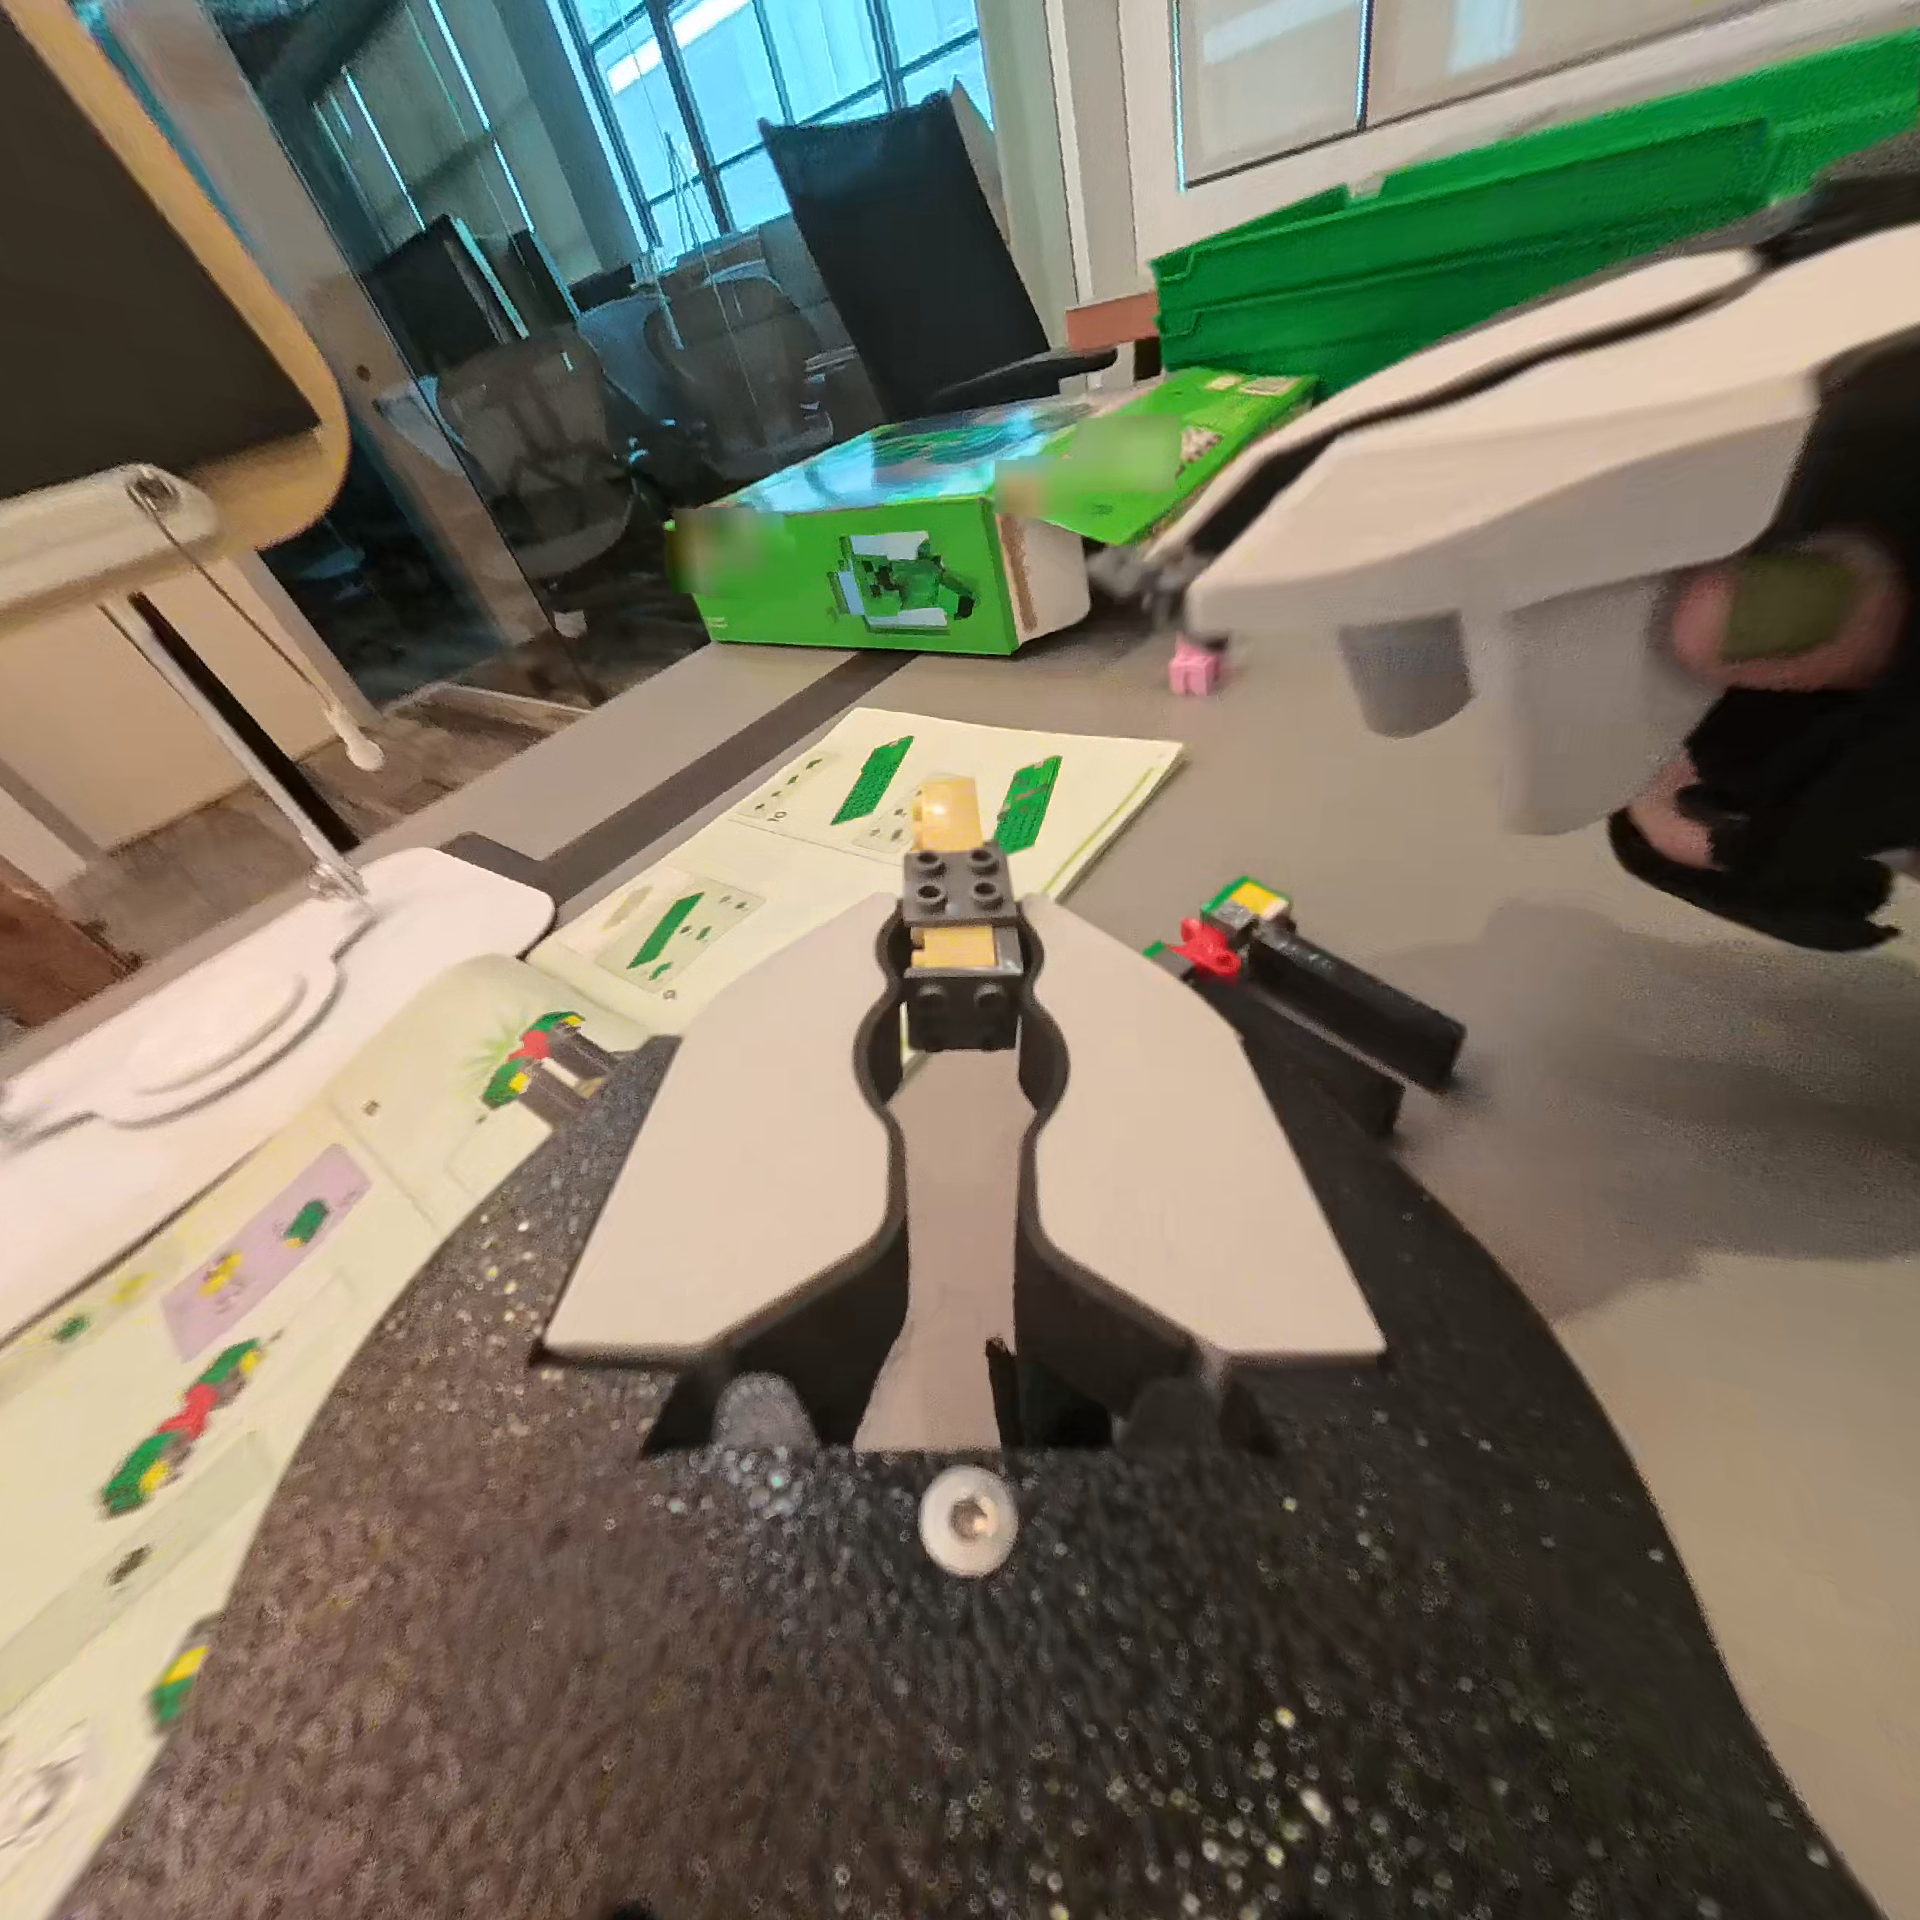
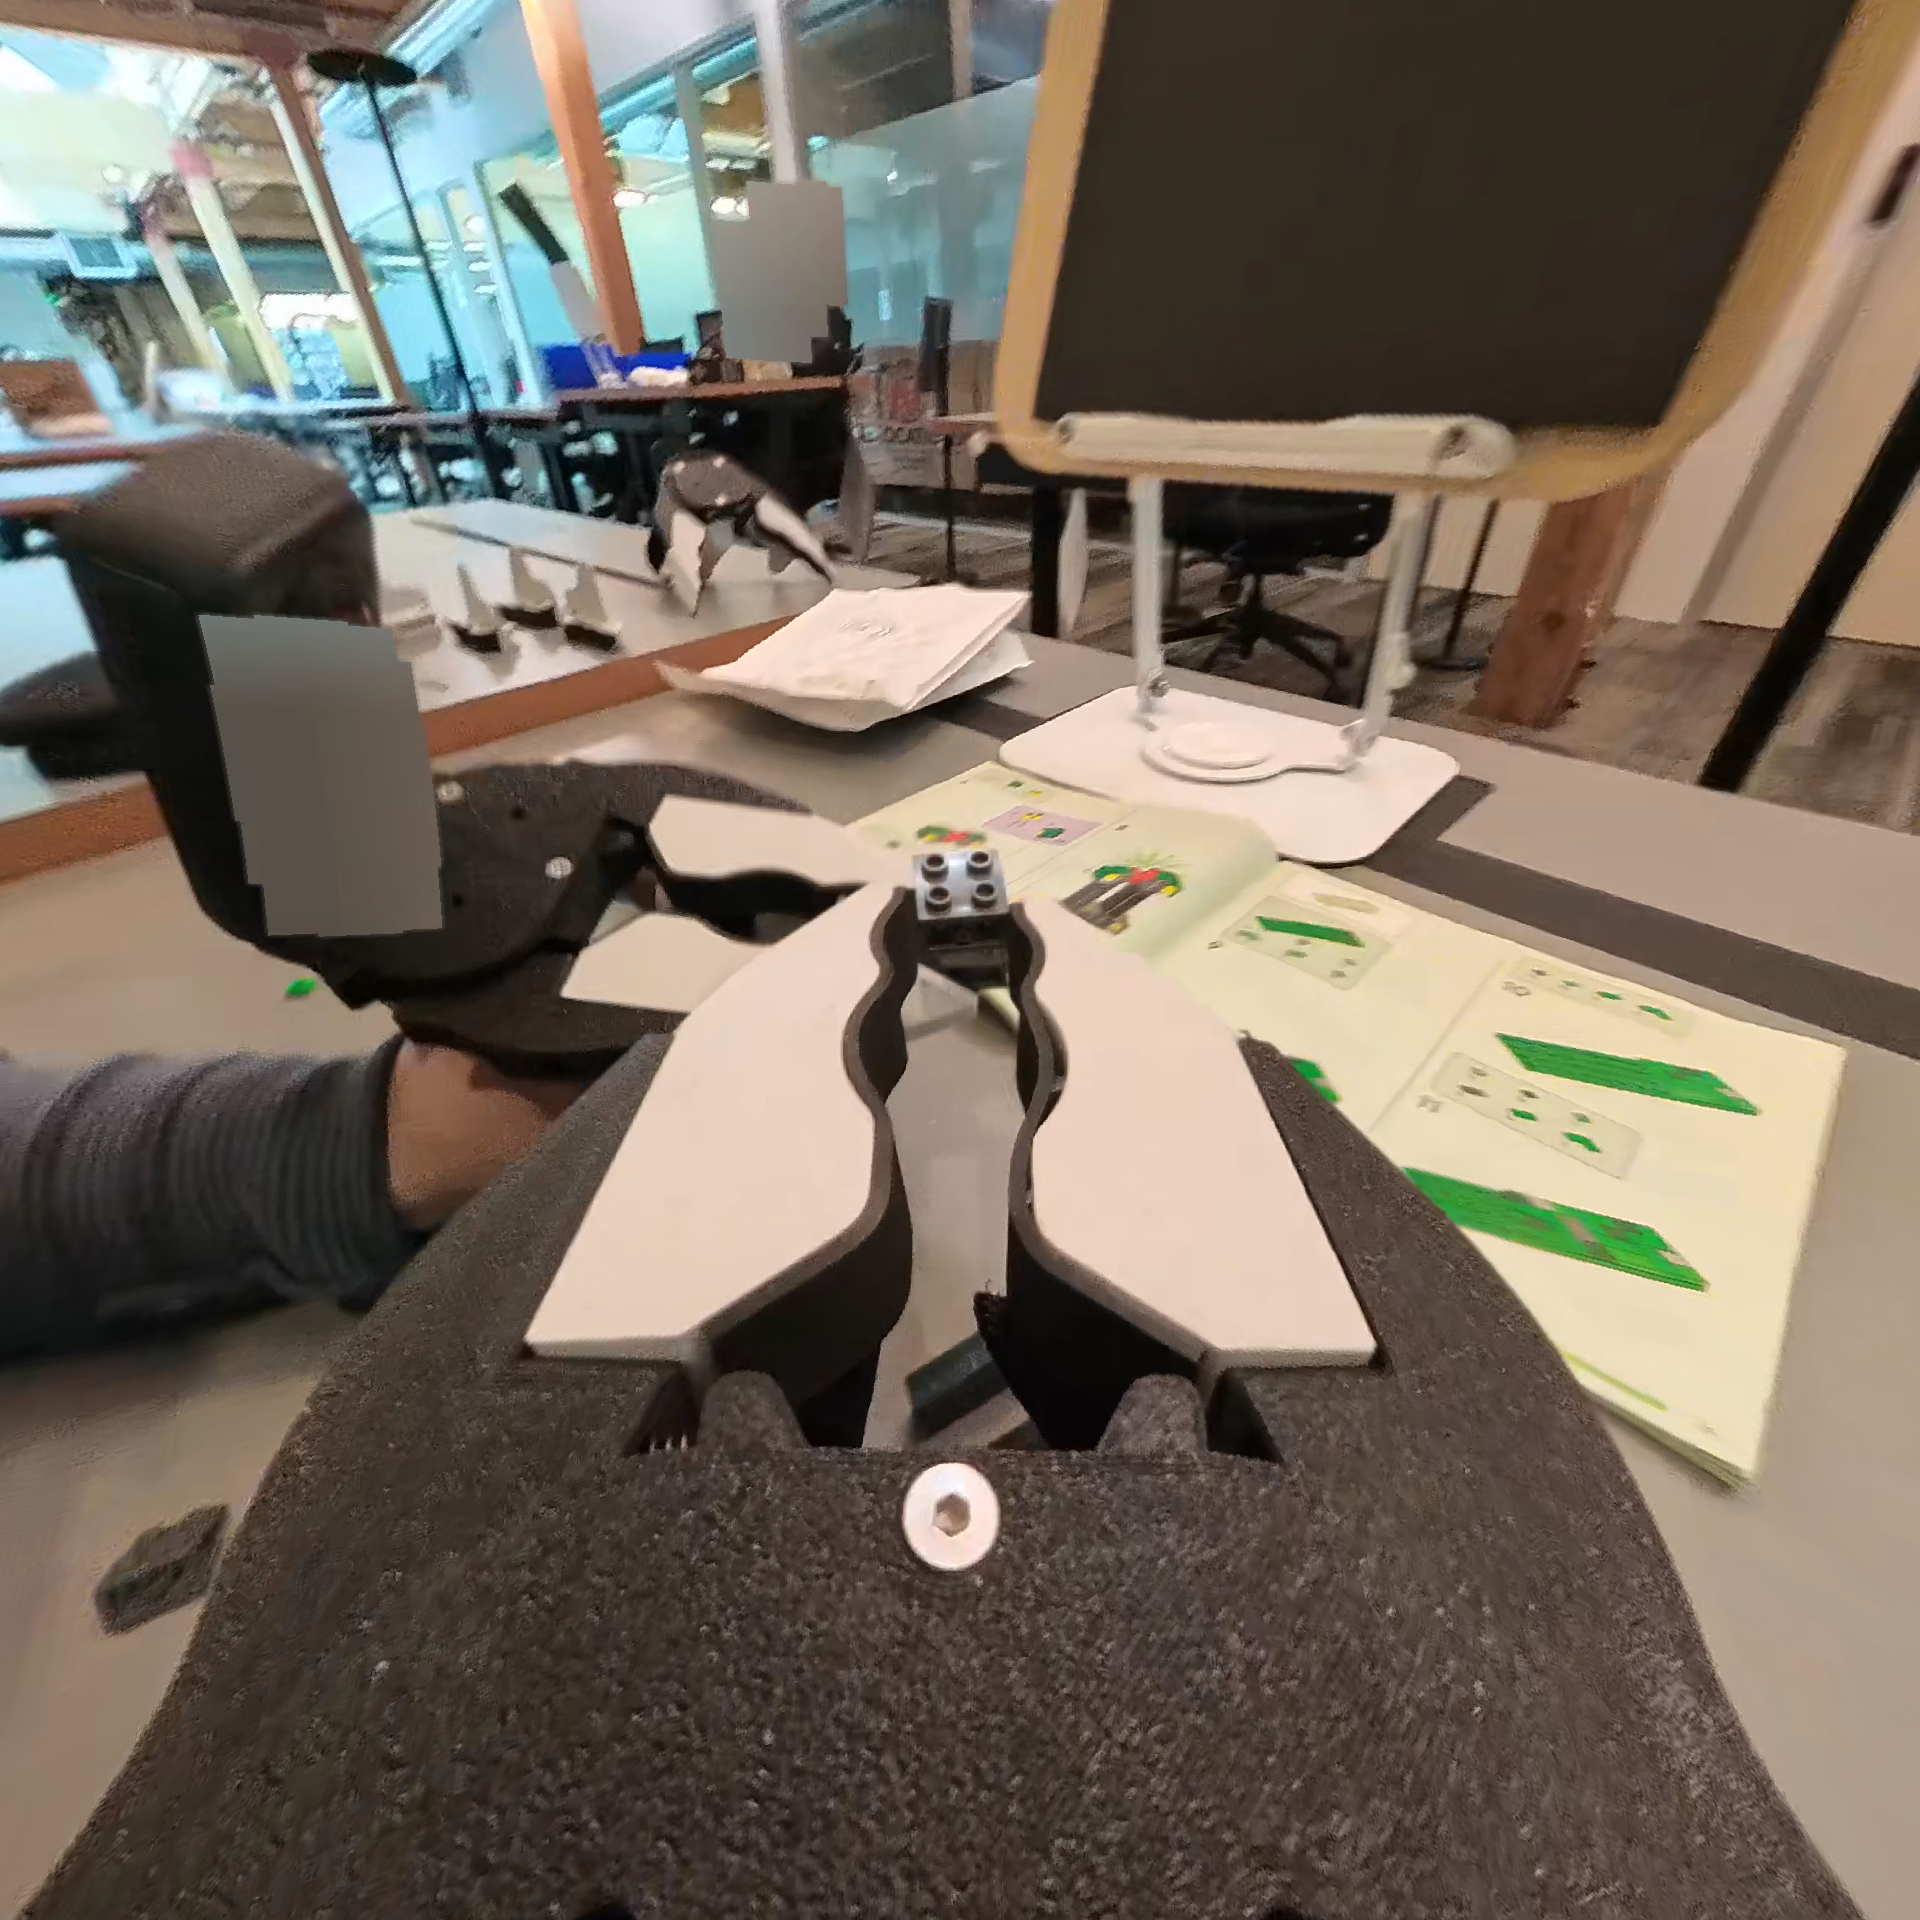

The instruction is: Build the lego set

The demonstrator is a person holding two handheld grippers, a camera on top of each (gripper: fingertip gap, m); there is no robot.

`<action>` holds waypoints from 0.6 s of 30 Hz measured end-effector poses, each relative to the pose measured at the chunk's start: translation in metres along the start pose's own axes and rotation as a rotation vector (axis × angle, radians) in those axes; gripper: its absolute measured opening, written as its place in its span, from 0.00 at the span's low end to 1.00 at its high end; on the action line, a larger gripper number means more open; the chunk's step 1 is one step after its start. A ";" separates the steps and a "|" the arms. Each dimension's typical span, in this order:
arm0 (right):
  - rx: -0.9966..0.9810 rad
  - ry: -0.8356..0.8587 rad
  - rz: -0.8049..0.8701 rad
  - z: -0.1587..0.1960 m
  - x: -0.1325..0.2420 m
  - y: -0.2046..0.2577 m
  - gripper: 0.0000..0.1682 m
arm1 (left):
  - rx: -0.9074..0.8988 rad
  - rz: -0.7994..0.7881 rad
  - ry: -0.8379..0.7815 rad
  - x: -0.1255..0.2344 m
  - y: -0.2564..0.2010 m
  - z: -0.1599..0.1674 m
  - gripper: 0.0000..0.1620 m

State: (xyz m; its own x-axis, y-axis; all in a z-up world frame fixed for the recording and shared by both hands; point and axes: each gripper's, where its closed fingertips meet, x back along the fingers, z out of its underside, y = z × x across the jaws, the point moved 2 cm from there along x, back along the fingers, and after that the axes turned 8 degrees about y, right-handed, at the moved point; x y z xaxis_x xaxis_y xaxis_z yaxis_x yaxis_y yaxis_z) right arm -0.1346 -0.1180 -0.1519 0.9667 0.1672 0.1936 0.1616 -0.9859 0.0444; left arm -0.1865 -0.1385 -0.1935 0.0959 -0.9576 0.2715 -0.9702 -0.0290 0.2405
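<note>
My left gripper [image 1: 961, 935] is shut on a small assembly [image 1: 958, 951]: a dark grey 2x2 brick on top, a tan piece under it and a black brick at the front. I hold it above the open instruction booklet [image 1: 790, 831]. My right gripper [image 2: 961, 914] is shut on a grey 2x2 brick [image 2: 958, 885] with a dark piece beneath it. The left gripper [image 2: 800, 899] shows to the left of it, fingers pointing right. The right gripper [image 1: 1164, 577] shows blurred at the upper right of the left wrist view.
A black build with red, green and yellow parts [image 1: 1309, 977] lies on the grey table right of my left gripper. A pink piece [image 1: 1195, 665], a green box [image 1: 883, 566] and green bins [image 1: 1507, 239] are farther back. A monitor stand base [image 2: 1236, 769] sits behind the booklet [image 2: 1507, 1091]. A dark piece [image 2: 156, 1569] lies near left. There is about 6 cm between the tips of the two grippers.
</note>
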 end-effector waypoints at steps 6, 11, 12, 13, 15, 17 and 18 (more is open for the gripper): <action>-0.062 0.001 0.033 -0.015 0.006 -0.015 0.10 | 0.088 0.027 -0.031 0.000 0.003 -0.003 0.10; -0.120 0.149 -0.012 -0.017 -0.014 -0.001 0.10 | 0.160 0.032 -0.020 0.004 0.007 -0.001 0.10; -0.129 0.178 -0.025 -0.019 -0.018 0.001 0.10 | 0.194 0.040 -0.016 0.003 0.009 0.000 0.10; -0.140 0.195 -0.032 -0.022 -0.022 0.002 0.10 | 0.236 0.048 -0.023 0.002 0.011 -0.001 0.10; -0.158 0.225 -0.038 -0.029 -0.029 0.001 0.10 | 0.327 0.057 -0.056 0.005 0.018 -0.002 0.10; -0.165 0.259 -0.031 -0.033 -0.038 -0.003 0.10 | 0.392 0.042 -0.078 0.007 0.026 -0.001 0.10; -0.165 0.268 -0.037 -0.036 -0.043 -0.004 0.10 | 0.411 0.032 -0.089 0.008 0.031 -0.001 0.10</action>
State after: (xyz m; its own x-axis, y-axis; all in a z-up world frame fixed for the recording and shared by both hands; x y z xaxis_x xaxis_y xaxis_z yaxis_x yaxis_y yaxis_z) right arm -0.1837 -0.1210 -0.1254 0.8707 0.2215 0.4392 0.1401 -0.9676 0.2101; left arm -0.2153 -0.1469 -0.1830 0.0627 -0.9804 0.1866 -0.9821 -0.0939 -0.1635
